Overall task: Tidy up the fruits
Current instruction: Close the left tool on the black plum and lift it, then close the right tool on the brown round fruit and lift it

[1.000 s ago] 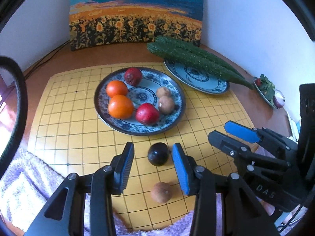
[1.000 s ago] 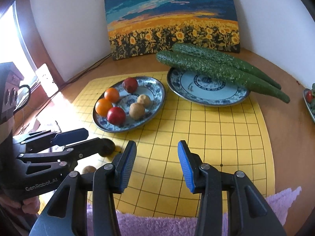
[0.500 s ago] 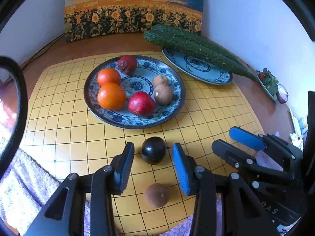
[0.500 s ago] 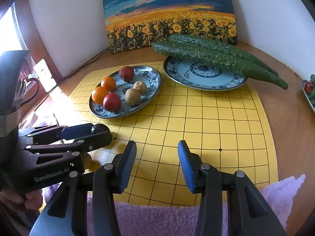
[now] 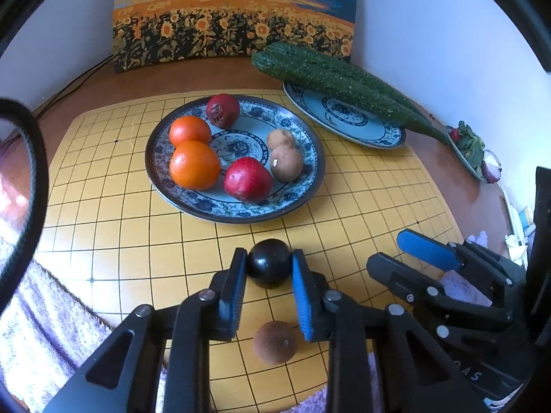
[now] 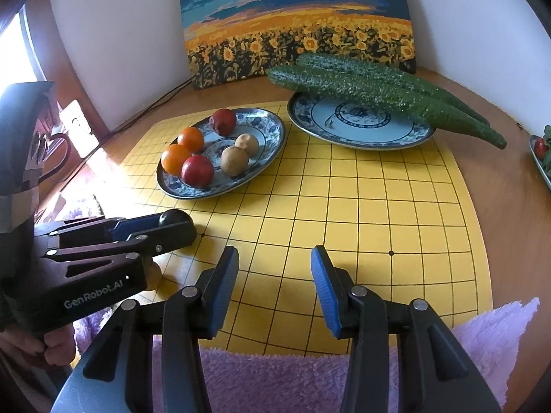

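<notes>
Left of the fruit plate (image 5: 311, 186), on the worktop's edge: a lilac towel (image 5: 44, 313) under the yellow grid mat (image 5: 113, 213).

On the fruit plate, from its left side: two oranges (image 5: 194, 164), a dark red fruit (image 5: 223, 110) at the far rim, a red fruit (image 5: 247, 179) at the near rim, two brown fruits (image 5: 286, 160) on the right.

Just in front of the fruit plate, on the mat: a dark plum (image 5: 269, 263), pinched between the pads of the left claw (image 5: 269, 275), closed on it from both sides. Nearer the camera than the plum, under the claw: a brown round fruit (image 5: 274, 341), lying free on the mat.

Right of the fruit plate, at the back: a second plate (image 5: 344, 125) with two cucumbers (image 5: 330, 75) across it, tips past its right rim. Behind both plates, against the wall: a sunflower painting (image 5: 234, 13).

Right of the fruit plate, at the front: the right claw (image 6: 274, 285), partly open, empty, above bare mat and towel. Far right, at the worktop's edge: a small dish of greens (image 5: 470, 144).
</notes>
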The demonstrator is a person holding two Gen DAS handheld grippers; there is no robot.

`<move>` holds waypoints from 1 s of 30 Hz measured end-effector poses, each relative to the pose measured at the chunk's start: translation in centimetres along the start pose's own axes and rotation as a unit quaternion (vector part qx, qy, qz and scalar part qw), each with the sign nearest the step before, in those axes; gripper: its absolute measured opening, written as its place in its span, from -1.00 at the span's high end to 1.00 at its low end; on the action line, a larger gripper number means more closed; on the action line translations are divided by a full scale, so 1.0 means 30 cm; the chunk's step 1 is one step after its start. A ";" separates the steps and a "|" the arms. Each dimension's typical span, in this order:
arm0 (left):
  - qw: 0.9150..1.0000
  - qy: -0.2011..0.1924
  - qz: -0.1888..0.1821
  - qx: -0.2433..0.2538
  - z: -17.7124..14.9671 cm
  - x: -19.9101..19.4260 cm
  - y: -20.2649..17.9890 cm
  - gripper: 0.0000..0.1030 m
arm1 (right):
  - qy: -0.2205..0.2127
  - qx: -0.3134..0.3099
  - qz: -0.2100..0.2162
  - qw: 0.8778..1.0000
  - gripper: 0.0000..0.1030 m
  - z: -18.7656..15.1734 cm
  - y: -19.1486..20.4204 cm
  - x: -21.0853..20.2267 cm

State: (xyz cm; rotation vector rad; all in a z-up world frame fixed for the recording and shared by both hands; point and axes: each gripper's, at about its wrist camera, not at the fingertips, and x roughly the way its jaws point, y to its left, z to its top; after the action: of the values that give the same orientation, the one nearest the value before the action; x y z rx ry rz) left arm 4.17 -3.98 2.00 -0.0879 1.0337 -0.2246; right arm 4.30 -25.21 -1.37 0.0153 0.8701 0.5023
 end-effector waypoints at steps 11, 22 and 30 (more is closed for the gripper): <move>0.999 -0.021 0.014 -0.020 -0.018 -0.074 0.081 0.48 | 0.001 -0.007 0.006 1.000 0.13 -0.003 0.053 -0.006; 0.999 -0.026 0.030 -0.029 -0.038 -0.110 0.148 0.48 | 0.014 -0.008 0.007 1.000 0.13 -0.017 0.105 0.001; 0.998 -0.031 0.031 -0.045 -0.058 -0.124 0.190 0.48 | 0.013 -0.027 0.020 0.999 0.13 -0.020 0.161 -0.020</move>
State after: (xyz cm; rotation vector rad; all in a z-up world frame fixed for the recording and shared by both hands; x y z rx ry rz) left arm 1.65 2.46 3.24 -0.1436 0.9834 -0.1180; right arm 1.53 -21.31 -0.31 -0.0231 0.8830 0.5647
